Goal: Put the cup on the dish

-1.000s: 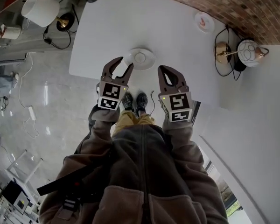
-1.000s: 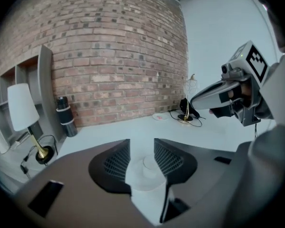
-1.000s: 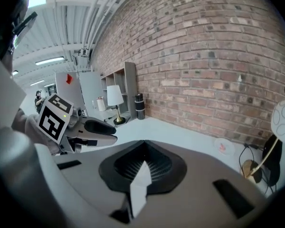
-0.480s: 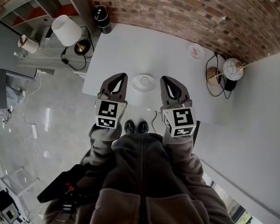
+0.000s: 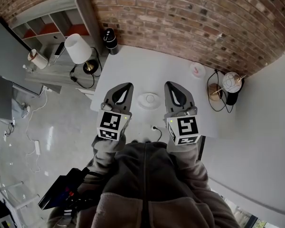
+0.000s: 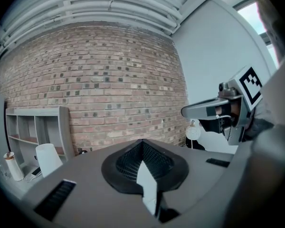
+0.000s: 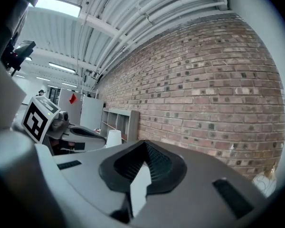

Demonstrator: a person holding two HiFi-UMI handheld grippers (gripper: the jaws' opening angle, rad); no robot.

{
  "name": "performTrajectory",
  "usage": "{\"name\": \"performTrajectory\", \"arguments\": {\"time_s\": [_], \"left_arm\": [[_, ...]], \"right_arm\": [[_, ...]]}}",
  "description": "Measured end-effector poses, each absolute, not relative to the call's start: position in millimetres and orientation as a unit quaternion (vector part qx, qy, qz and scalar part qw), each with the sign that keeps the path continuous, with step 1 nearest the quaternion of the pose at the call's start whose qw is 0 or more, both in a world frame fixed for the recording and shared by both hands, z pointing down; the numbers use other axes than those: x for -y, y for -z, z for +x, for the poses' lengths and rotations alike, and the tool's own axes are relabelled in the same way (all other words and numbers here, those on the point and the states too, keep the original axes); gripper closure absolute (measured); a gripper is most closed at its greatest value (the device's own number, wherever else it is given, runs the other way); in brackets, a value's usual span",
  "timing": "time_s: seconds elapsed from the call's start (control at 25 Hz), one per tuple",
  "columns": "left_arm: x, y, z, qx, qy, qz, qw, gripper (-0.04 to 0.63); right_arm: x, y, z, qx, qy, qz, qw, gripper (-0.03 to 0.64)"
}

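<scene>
Nearest the head camera, well short of the dish (image 5: 140,103), the person's brown fleece jacket (image 5: 147,184) fills the lower frame, with both sleeves reaching forward. Each hand carries a gripper with its marker cube turned toward the camera. In the head view the left gripper (image 5: 124,89) shows just left of the dish and the right gripper (image 5: 175,89) just right of it, so the dish appears between them. Both are held in the air and touch nothing.

In the left gripper view the two jaws meet at their tips with nothing between them, so this gripper is closed and empty. The right gripper view shows the same: jaws pressed together, nothing held. Each gripper view also catches the other gripper off to one side, both pointing toward the brick wall (image 5: 190,23).

The dish is white and lies on the white table (image 5: 133,65), close to its near edge. The white cup (image 5: 150,99) sits in the middle of the dish, free of both grippers. From above I cannot tell whether it stands upright or upside down.

Beyond the dish to the right, a small pink-marked plate (image 5: 197,70) lies near the table's far right corner. Further right of the dish, off the table, stands a globe lamp (image 5: 232,81). Beyond the dish to the left, a black cylinder (image 5: 110,40) stands by the table's far left corner. Further left again are a lamp with a white shade (image 5: 77,49) and then a shelf unit (image 5: 52,23). Behind all of these runs the brick wall.
</scene>
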State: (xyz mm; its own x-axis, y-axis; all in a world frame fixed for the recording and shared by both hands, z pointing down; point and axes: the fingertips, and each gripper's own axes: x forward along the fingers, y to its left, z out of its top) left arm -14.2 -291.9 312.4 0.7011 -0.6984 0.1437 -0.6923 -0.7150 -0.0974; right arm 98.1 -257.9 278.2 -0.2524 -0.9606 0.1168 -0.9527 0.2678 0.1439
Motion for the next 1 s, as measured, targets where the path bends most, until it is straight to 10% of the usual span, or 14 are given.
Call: {"name": "performTrajectory", "arguments": {"time_s": [1.0], "left_arm": [[291, -304, -12, -0.362, 0.084, -0.928, 0.007, 0.591]], "right_arm": [[261, -269, 92, 0.795, 0.032, 0.599, 0.090, 0.614]]}}
